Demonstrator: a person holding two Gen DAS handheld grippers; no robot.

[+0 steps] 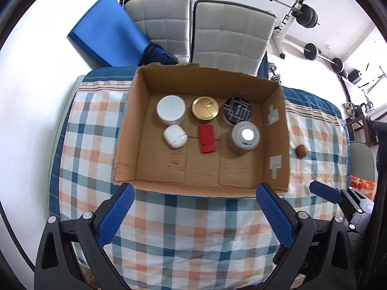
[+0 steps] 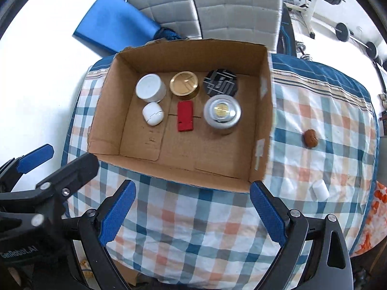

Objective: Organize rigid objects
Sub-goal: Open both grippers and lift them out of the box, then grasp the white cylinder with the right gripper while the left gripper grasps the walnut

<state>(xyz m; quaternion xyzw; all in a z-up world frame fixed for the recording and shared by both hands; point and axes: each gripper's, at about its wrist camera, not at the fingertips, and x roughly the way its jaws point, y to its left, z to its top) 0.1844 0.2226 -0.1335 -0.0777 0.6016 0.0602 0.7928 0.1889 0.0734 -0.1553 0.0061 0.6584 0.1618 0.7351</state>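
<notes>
Ahead of my blue-padded left gripper [image 1: 193, 191] I see a brown cardboard box [image 1: 125, 130], red case [image 1: 206, 139], gold lid [image 1: 205, 108], checked blue-orange cloth [image 1: 193, 229].

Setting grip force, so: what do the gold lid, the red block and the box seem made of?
Gold lid: likely metal with a brushed, shiny finish, judging by its sheen. Red block: matte and opaque with crisp edges, perhaps plastic or painted wood. Box: plain brown corrugated cardboard with torn rims and visible creases.
</notes>
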